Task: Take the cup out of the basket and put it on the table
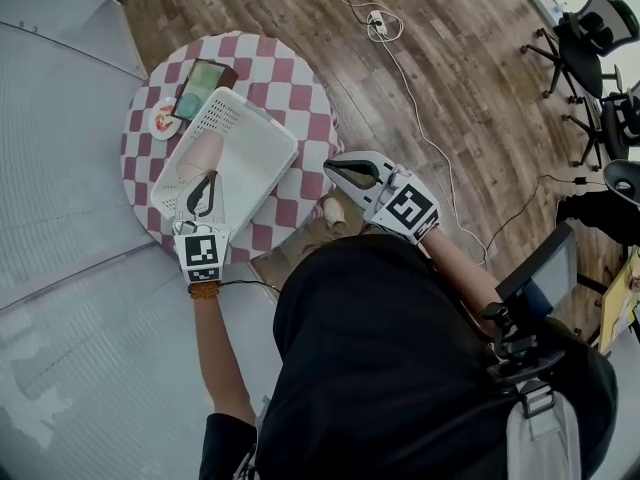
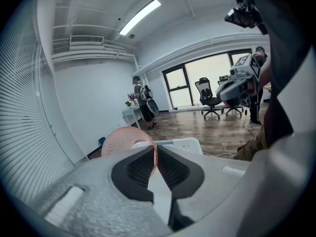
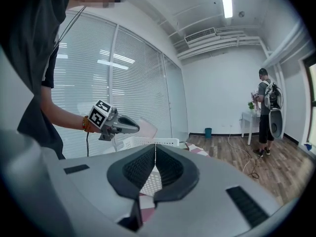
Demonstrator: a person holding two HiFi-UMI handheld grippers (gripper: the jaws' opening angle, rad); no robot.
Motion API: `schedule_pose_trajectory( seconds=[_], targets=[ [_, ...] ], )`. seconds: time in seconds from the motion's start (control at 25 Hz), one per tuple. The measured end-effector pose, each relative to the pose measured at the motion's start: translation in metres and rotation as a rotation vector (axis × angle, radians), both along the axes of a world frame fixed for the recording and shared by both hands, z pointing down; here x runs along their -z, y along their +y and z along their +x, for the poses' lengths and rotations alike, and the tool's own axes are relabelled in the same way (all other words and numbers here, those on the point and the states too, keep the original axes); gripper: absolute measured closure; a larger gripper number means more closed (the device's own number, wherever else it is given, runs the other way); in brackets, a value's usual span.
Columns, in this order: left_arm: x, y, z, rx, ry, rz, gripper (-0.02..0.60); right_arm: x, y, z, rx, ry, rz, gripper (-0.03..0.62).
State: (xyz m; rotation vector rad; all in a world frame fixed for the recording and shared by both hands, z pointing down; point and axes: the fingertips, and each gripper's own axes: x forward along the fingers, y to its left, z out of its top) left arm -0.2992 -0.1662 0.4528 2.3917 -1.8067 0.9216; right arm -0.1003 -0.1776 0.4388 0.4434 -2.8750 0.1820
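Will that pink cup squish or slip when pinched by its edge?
The pink cup looks like thin, see-through plastic, so it is probably light and a bit bendy. The left gripper pinches only its rim, so it may tilt or slip. Being round, it could roll if laid sideways.

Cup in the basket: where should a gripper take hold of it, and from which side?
Probably by the thin wall at its rim, one jaw inside and one outside, coming in from the person's side of the basket. The cup seems to lie tilted with that edge nearest, and the left gripper is shut on exactly such an edge.
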Motion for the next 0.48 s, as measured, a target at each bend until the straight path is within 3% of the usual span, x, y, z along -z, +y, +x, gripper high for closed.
schedule_pose_trajectory(
  seconds=[0.48],
  targets=[
    [0.031,0.007,0.022,-0.017,0.107,0.115,0.558,0.001,0.003,-0.005,0.028,0.011,0.027,0.582]
  ],
)
